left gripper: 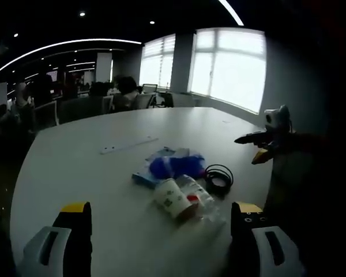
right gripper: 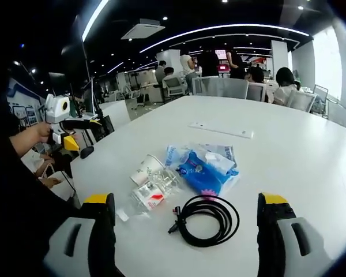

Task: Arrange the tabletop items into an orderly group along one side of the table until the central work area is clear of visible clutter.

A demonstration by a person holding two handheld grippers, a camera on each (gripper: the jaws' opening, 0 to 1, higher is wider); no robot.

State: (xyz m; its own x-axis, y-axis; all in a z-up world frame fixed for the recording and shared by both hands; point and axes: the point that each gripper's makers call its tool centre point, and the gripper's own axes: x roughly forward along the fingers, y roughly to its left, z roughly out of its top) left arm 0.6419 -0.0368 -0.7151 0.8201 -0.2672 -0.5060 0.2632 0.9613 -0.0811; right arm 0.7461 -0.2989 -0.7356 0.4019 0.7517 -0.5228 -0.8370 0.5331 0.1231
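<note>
You hold both grippers, left gripper [left gripper: 159, 222] and right gripper [right gripper: 186, 216], low above the tabletop [right gripper: 288, 144], fingers wide apart, holding nothing, facing the paper cup [left gripper: 172, 199].

On the white table [right gripper: 288, 150]: one paper cup [right gripper: 146, 169], one clear plastic bottle [right gripper: 153, 192], one blue packet [right gripper: 205, 167], one coiled black cable [right gripper: 206, 220] and one long white strip [right gripper: 221, 129]. Two handheld grippers, left [left gripper: 158, 222] and right [right gripper: 184, 213], hover nearby.
</note>
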